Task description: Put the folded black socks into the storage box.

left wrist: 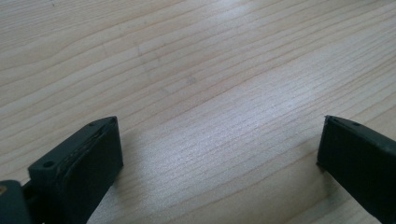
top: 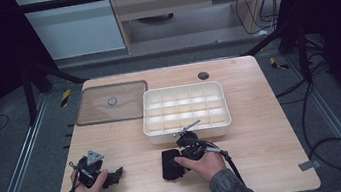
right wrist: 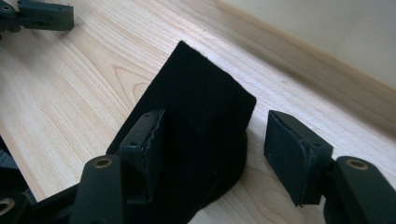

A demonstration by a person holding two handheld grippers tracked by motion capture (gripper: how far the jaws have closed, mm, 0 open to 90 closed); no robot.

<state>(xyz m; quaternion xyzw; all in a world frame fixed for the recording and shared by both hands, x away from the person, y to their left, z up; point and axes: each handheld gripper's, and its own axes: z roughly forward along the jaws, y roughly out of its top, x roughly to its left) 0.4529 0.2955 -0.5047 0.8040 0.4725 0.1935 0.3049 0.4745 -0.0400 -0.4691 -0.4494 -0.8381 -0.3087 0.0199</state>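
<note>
Right gripper view: black cloth is lying folded on the table, beside the tray. Right gripper is standing part open, astride its near edge, not clamping. Soft, light, limp; likely best pinched at the fold. Left gripper is resting wide, empty.

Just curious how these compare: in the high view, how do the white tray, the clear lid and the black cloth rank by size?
1. White tray, with its grid of compartments, looks largest.
2. Clear lid looks somewhat smaller; it lies farther from the camera, so the gap is unsure.
3. Black cloth is plainly smallest, though nearest.
</note>
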